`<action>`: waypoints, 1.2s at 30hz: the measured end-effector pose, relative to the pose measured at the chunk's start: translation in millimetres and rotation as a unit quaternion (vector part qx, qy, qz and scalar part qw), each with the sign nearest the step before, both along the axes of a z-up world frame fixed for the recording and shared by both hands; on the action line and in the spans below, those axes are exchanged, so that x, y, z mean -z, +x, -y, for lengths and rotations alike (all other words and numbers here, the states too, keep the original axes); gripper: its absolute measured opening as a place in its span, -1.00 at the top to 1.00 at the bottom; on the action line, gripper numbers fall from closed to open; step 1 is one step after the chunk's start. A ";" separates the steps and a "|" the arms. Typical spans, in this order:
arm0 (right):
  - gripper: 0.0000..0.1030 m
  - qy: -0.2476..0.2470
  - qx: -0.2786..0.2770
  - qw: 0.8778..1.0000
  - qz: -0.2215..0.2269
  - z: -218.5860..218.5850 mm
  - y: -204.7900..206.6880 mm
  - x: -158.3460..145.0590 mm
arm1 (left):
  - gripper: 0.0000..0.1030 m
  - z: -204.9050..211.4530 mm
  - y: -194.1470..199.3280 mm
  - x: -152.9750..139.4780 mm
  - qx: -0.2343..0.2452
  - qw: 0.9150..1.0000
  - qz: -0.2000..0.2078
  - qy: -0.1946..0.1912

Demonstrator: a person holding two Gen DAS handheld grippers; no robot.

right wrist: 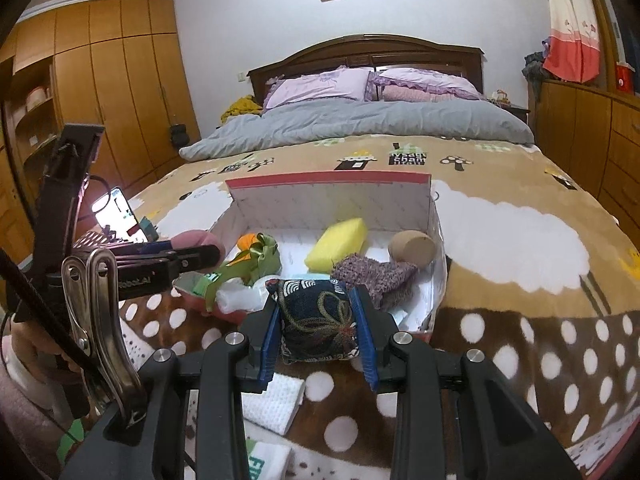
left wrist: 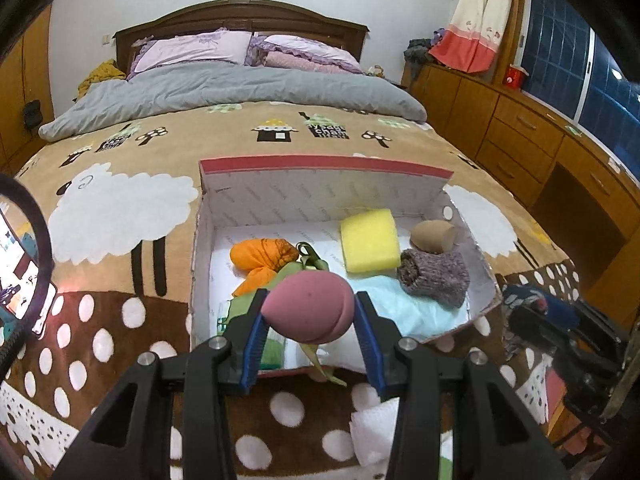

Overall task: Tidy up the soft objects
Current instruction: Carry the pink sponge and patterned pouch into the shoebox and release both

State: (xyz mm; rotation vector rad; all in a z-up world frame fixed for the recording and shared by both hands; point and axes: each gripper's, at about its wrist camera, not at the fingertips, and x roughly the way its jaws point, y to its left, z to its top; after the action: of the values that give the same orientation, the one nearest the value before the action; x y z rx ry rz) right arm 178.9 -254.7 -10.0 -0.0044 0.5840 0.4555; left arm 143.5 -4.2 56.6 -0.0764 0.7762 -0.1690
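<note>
An open white cardboard box (left wrist: 304,196) with a red rim lies on the bed; it also shows in the right wrist view (right wrist: 332,200). Inside are an orange cloth carrot (left wrist: 262,258), a yellow sponge (left wrist: 370,244), a purple knitted sock (left wrist: 434,276), a tan roll (left wrist: 434,236) and pale blue cloth (left wrist: 404,304). My left gripper (left wrist: 308,316) is shut on a pink egg-shaped sponge (left wrist: 310,306), held above the box's near edge. My right gripper (right wrist: 318,322) is shut on a dark patterned beanbag (right wrist: 316,320) just before the box's near side.
A white folded cloth (right wrist: 274,402) lies on the blanket near the box. A lit phone on a stand (right wrist: 118,214) sits at the left. Wooden drawers (left wrist: 532,136) line the right side of the bed, and wardrobes (right wrist: 108,92) line the left.
</note>
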 end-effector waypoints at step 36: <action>0.34 -0.019 0.021 0.999 -0.033 -12.8 125.5 33.7 | 0.13 1.8 49.3 58.3 -0.012 0.999 -0.040 0.035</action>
State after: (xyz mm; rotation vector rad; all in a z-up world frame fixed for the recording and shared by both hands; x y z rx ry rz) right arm 304.5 -241.9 -43.7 -0.0123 0.6570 0.4044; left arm 192.7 -6.0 -1.7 -0.0267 0.8591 -0.1159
